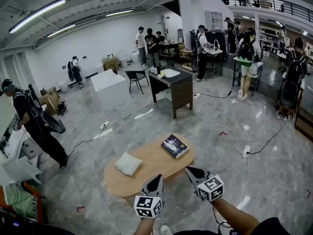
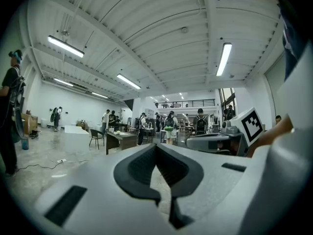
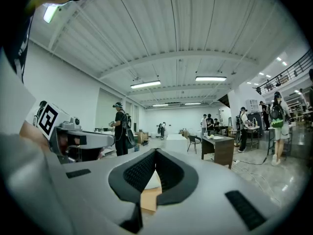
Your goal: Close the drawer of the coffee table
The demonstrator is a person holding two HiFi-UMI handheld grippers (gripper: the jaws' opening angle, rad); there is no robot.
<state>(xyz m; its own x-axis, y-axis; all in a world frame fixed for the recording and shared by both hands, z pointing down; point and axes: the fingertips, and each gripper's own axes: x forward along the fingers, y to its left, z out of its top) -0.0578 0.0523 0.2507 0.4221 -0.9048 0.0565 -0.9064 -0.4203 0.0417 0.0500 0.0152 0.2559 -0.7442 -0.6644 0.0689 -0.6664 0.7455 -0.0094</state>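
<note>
The drawer I am meant to close cannot be seen from any camera. It would sit under the top of the low oval wooden desk (image 1: 151, 166), which stands on the grey marble floor near the middle of the hall, and the near rim of that top hides whatever is below. So I cannot judge the job's progress: the scene fits a drawer pulled out toward me and waiting for a push, and equally one already pushed home. On the top I count one dark book (image 1: 174, 146) at the far right and one pale cushion (image 1: 128, 163) at the left, well apart from each other. I count two tools, both poised just above the near rim. The left tool (image 1: 157, 178) has its jaws together at the tips with nothing between them, only floor showing through the gap. The right tool (image 1: 190, 170) is likewise drawn together and empty, with the cushion and a strip of desk top showing through its gap. Neither tool visibly touches the desk. Farther off, several people stand about the hall, and one dark wooden table (image 1: 175, 87) and one white block (image 1: 109, 88) lie beyond.
</note>
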